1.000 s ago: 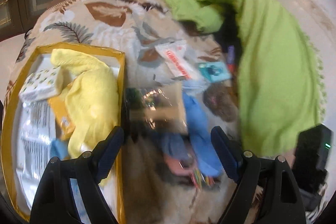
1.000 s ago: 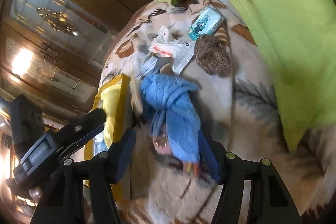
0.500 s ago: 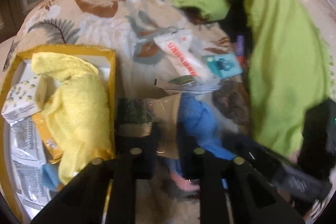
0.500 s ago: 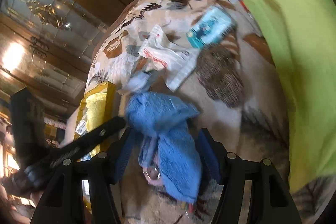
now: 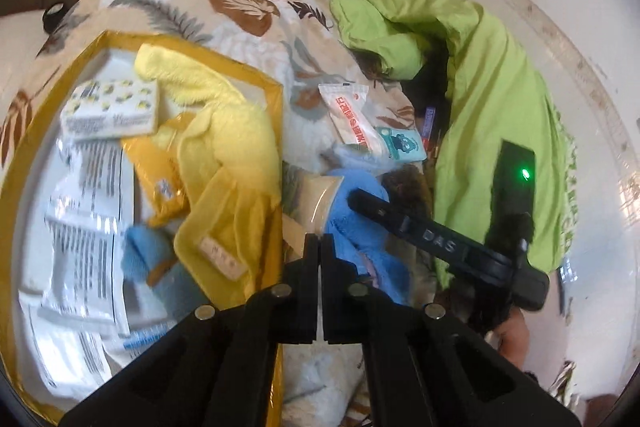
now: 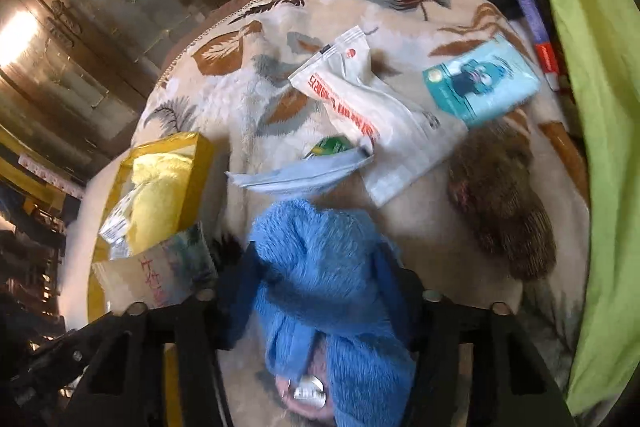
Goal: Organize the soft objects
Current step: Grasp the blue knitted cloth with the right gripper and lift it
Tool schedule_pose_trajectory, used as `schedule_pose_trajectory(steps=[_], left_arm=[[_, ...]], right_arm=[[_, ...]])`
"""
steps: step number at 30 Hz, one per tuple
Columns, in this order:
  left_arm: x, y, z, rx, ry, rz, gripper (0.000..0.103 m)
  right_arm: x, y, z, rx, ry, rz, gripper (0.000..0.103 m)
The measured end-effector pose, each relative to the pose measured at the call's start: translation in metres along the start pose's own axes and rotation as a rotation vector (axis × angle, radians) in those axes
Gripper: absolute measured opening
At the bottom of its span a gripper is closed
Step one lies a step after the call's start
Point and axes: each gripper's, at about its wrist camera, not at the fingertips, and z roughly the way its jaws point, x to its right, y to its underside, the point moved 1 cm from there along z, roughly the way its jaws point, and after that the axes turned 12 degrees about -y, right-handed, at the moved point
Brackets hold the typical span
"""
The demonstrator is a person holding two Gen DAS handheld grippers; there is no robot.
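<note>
A blue fuzzy soft toy (image 6: pixel 332 267) lies on the leaf-print blanket (image 6: pixel 240 91). My right gripper (image 6: pixel 320 267) is closed around it, one finger on each side; that gripper also shows in the left wrist view (image 5: pixel 400 223). My left gripper (image 5: pixel 320 247) is shut on the edge of a clear brownish plastic packet (image 5: pixel 320 199) beside the blue toy (image 5: pixel 360 227). The packet shows in the right wrist view (image 6: pixel 160 275). A yellow-rimmed tray (image 5: pixel 272 91) on the left holds a yellow plush (image 5: pixel 224 147), packets and a small blue cloth (image 5: pixel 144 251).
A white packet with red print (image 6: pixel 360 107), a teal tissue pack (image 6: pixel 480 83), a pale blue packet (image 6: pixel 304 175) and a brown furry item (image 6: pixel 500 207) lie on the blanket. A lime green cloth (image 5: pixel 500 107) covers the right side. A white wall (image 5: pixel 580 27) stands behind.
My left gripper went from open to shut on the plastic packet and lifted its edge. My right gripper moved forward and closed around the blue toy.
</note>
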Motion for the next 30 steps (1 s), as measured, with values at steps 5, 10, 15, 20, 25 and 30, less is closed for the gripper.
schedule_pose_trajectory(steps=[5, 10, 15, 20, 25, 30], left_arm=[[0.003, 0.018, -0.015, -0.012, 0.082, -0.037, 0.001], [-0.003, 0.038, -0.031, -0.014, 0.114, -0.061, 0.001], [-0.008, 0.048, -0.049, 0.004, 0.113, -0.055, 0.001], [-0.011, 0.051, -0.056, 0.008, 0.11, -0.048, 0.001], [-0.018, 0.049, -0.059, 0.017, 0.11, -0.059, 0.001], [-0.027, 0.051, -0.058, 0.016, 0.104, -0.065, 0.001]], right_arm=[[-0.01, 0.023, -0.06, 0.105, -0.094, 0.05, 0.002], [-0.024, 0.047, -0.097, 0.175, -0.165, 0.022, 0.003], [-0.015, 0.036, -0.076, 0.15, -0.159, 0.05, 0.093], [-0.006, 0.001, -0.019, 0.028, -0.082, 0.058, 0.092], [0.01, -0.001, 0.025, -0.1, -0.12, 0.113, 0.08], [-0.009, 0.022, -0.017, 0.025, -0.067, 0.072, 0.06]])
